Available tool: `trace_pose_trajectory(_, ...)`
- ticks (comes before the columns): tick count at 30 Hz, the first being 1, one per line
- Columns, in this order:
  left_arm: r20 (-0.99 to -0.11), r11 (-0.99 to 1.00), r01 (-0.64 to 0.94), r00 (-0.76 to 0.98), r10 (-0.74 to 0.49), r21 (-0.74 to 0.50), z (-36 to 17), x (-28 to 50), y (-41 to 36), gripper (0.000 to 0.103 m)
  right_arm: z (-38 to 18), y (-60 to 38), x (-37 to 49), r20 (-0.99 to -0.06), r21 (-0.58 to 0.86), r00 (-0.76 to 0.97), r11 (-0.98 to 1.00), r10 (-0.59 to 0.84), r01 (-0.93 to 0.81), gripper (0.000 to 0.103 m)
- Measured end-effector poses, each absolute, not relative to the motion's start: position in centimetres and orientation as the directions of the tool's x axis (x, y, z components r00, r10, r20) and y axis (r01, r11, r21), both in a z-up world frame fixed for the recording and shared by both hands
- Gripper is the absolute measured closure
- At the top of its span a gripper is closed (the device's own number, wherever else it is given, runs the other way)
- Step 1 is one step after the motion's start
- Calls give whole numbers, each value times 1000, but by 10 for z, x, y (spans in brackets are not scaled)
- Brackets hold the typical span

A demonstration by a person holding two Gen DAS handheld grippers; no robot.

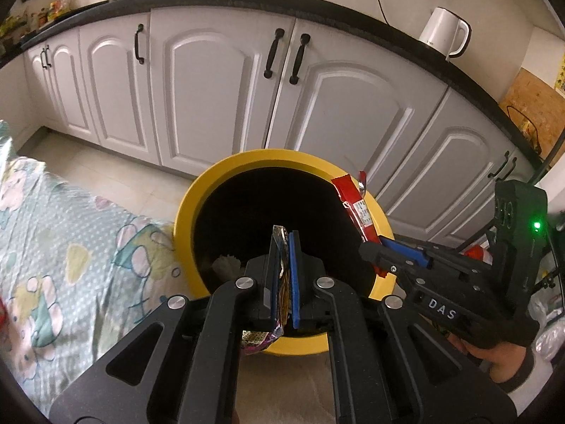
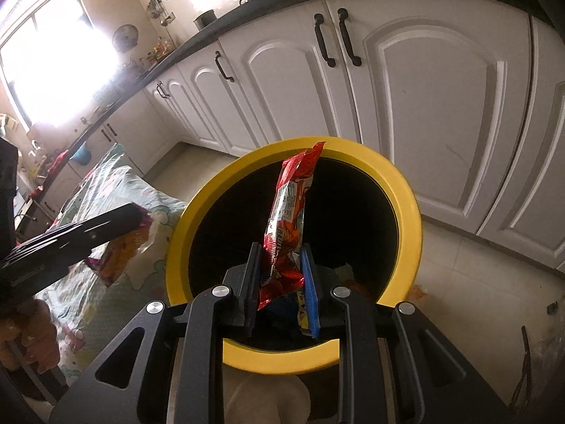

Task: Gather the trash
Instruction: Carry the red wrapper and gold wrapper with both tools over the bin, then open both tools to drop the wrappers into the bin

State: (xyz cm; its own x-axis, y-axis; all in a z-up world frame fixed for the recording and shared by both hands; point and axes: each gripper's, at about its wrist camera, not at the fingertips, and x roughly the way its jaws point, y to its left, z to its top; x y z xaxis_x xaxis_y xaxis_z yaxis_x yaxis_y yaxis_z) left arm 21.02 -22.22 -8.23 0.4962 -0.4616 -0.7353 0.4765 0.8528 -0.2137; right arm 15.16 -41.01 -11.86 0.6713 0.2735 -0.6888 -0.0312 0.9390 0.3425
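Observation:
A yellow round trash bin [image 1: 197, 190] [image 2: 409, 212] with a dark inside stands on the floor before white cabinets. My left gripper [image 1: 282, 243] is shut on a flat purple and orange snack wrapper [image 1: 282, 282], held over the bin's near rim. In the right wrist view that same wrapper [image 2: 120, 258] hangs beside the bin's left rim. My right gripper [image 2: 280, 251] is shut on a long red snack wrapper [image 2: 291, 201] that sticks up over the bin's mouth. The left wrist view shows the red wrapper [image 1: 355, 208] above the bin's right rim. Some crumpled trash [image 1: 226, 265] lies inside the bin.
A bed or table under a light floral cloth [image 1: 53, 229] [image 2: 116, 183] lies left of the bin. White cabinet doors [image 1: 208, 84] and a black countertop [image 1: 317, 3] run behind it. A white kettle [image 1: 445, 31] stands on the counter. Tiled floor [image 2: 459, 275] shows right of the bin.

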Motion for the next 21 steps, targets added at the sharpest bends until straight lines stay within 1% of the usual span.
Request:
trace_pose_trajectory(14,-767,856,463,456,-452,-229,-100,235,-235,101,-122,-413,153,-690,348,672,937,267,-14,79)
trace_pose_trajectory(16,-768,858,457,453,-452,-235,-101,239,-237,101,-122,-414,152,-688,348,677,937,263,-10,77)
trace_pose_trajectory(18,-767,861,452,457,-450,-235,-100,241,-237,95,-122,-415,152,-684,349,682,937,258,-5,75)
trace_pose_trajectory(19,-764,864,446,465,-448,-235,-99,242,-236,83,-122,-416,151,-683,348,684,937,257,-3,74)
trace_pose_trajectory(20,-762,867,440,470,-445,-235,-98,242,-236,69,-122,-417,151,-682,349,686,937,254,-1,73)
trace_pose_trajectory(21,-761,869,435,474,-444,-236,-97,242,-235,62,-122,-417,150,-680,349,689,937,251,3,70)
